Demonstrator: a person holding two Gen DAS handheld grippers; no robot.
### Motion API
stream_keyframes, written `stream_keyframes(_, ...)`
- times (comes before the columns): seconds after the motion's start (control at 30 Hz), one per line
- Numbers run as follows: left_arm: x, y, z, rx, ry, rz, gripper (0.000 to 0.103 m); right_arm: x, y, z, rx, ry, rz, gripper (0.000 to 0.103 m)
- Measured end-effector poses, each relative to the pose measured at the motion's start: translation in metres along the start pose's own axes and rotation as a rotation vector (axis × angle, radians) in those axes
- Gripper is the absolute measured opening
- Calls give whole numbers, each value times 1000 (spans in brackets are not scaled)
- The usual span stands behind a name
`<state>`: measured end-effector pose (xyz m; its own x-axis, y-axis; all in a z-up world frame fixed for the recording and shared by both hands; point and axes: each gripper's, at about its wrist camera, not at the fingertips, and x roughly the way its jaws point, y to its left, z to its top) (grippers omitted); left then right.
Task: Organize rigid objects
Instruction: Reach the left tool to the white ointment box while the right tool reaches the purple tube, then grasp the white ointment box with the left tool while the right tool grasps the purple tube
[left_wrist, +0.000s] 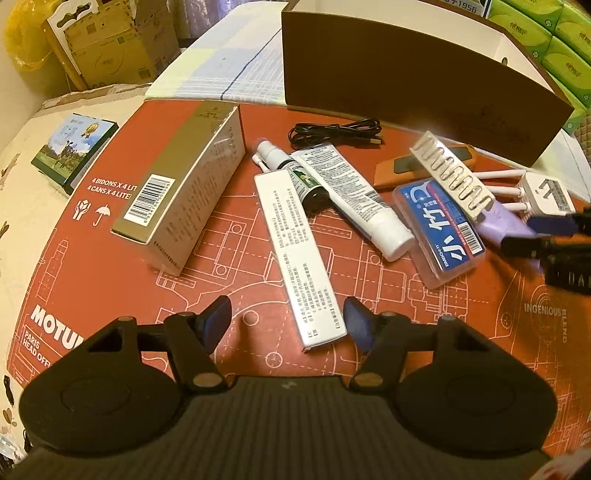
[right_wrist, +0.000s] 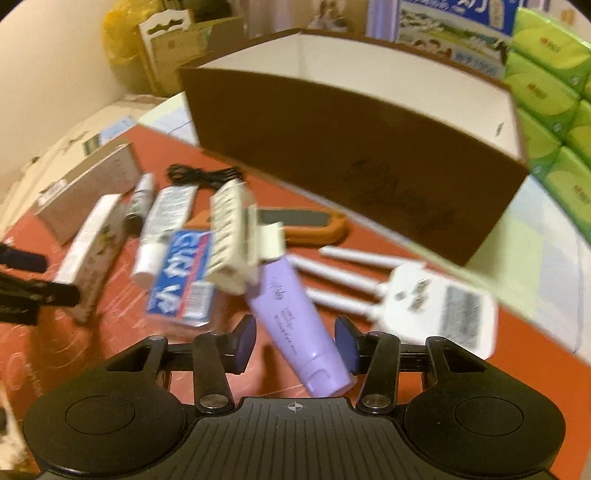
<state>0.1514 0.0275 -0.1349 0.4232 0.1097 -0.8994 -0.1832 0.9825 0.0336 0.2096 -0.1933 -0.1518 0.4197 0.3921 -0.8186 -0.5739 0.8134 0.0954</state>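
The right tongs (right_wrist: 295, 341) are straddling the cap end of a purple tube (right_wrist: 295, 325) lying on the red worktop (right_wrist: 535, 369), jaws partly open with a gap showing on both sides, so nothing is gripped yet. A cream hair clip (right_wrist: 236, 236) is resting across the tube's far end, just beside a blue-labelled clear case (right_wrist: 181, 273) and a white plug adapter (right_wrist: 439, 306). The large brown box (right_wrist: 362, 155) is standing open behind the clutter, probably the destination. The left tongs (left_wrist: 288, 323) are hovering wide open and empty over the near end of a long white carton (left_wrist: 299, 254). Good practice here seems to be closing squarely on the tube's body, then lifting slowly so the clip slides off rather than flicking away.
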Motion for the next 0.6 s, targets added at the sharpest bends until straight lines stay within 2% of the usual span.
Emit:
stream_keyframes(0.1, 0, 1, 0, 5, -3, 7, 63, 3, 16, -8, 1, 25, 48, 44)
stream_keyframes(0.23, 2, 1, 2, 21, -8, 21, 63, 11, 31, -17, 11, 49, 60, 44)
stream_keyframes(0.43, 8, 0, 6, 37, -11, 21, 63, 21, 31, -11, 21, 43, 5, 41)
stream_keyframes(0.53, 11, -1, 9, 44, -19, 28, 63, 25, 30, -10, 39, 38, -14, 32)
stream_keyframes(0.6, 12, -1, 11, 48, -29, 27, 56, 22, 30, -14, 38, 31, -25, 28)
